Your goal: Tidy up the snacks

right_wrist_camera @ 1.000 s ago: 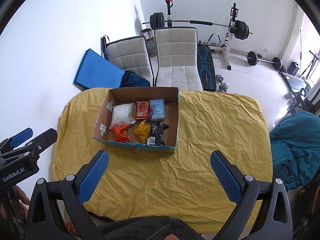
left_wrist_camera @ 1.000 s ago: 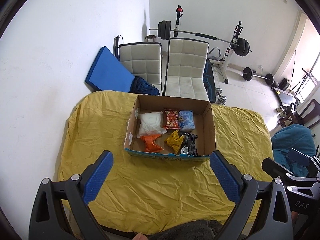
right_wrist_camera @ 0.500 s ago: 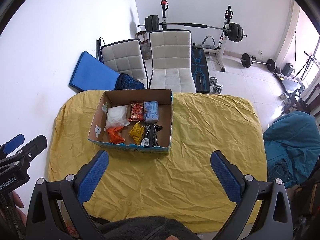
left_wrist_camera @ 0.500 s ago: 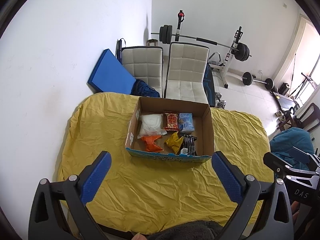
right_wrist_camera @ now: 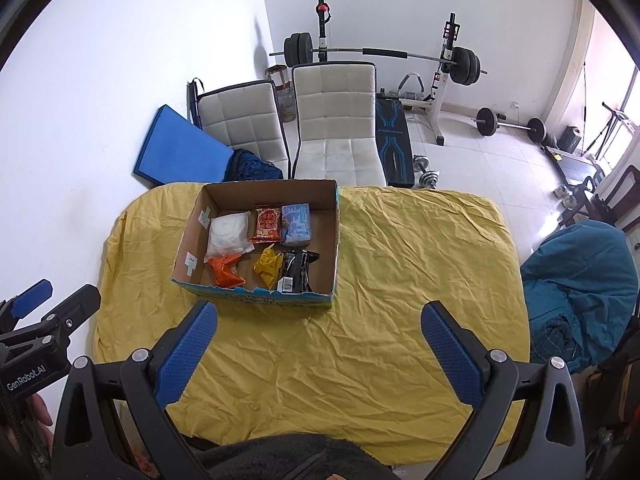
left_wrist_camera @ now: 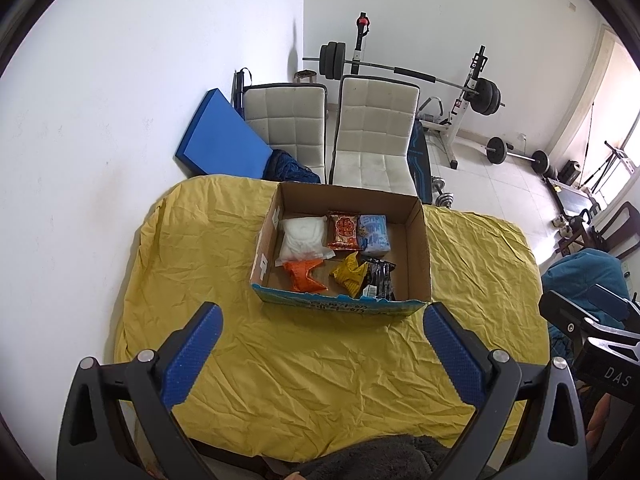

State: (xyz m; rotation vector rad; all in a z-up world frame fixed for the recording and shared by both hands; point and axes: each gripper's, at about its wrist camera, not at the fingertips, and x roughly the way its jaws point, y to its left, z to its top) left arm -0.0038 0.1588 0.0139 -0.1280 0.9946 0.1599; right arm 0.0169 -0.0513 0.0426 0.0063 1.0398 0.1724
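Left wrist view: my left gripper (left_wrist_camera: pixel 322 322) and right gripper (right_wrist_camera: pixel 318 320) hang spread, empty (untouched); six snacks (left_wrist_camera: pixel 343 230) sit boxed.

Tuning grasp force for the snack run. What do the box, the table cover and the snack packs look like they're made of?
Box: brown corrugated cardboard by the look, matte inside, printed blue outer front.
Table cover: yellow woven cloth, matte, heavily creased.
Red pack, orange pack, yellow pack and black pack: thin plastic film, probably, crinkled and slightly glossy.
White pack: likely clear or translucent film; contents unclear.
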